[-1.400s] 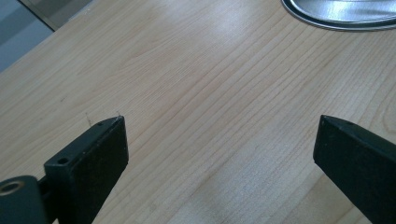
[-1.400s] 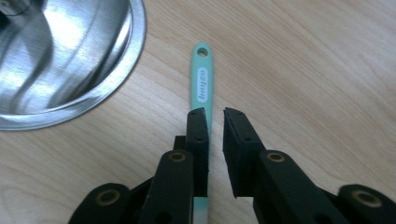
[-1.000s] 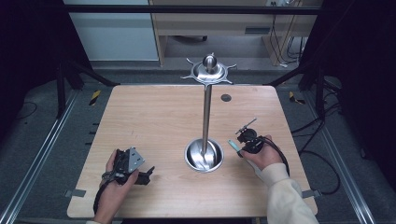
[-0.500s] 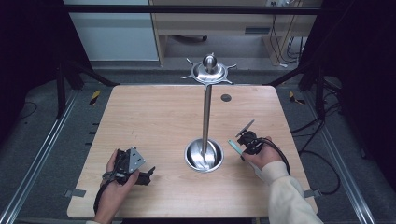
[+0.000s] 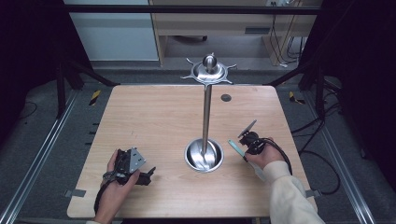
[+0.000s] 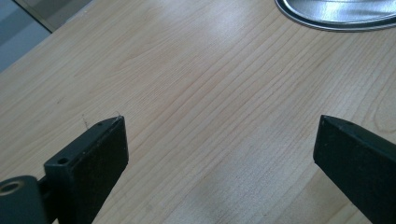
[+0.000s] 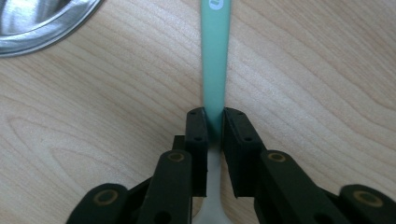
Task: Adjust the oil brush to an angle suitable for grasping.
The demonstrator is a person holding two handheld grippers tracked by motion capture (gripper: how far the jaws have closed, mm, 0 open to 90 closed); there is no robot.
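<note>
- The right tool (image 7: 214, 125) has just been closing its jaws, and they now pinch the green handle of a toothbrush (image 7: 215, 60) lying flat on the wooden surface (image 5: 154, 121).
- The toothbrush (image 5: 236, 147) sits just right of the metal stand (image 5: 205, 116), near its round base.
- The left tool (image 6: 219, 140) rests near the surface's front left, jaws wide apart with only bare wood between them.

Stand (image 5: 205, 112) on table (image 5: 154, 116), base right of centre toward near edge. Spoon (image 5: 236, 148) just right of base. Left gripper (image 5: 148, 173) near front-left corner.
</note>
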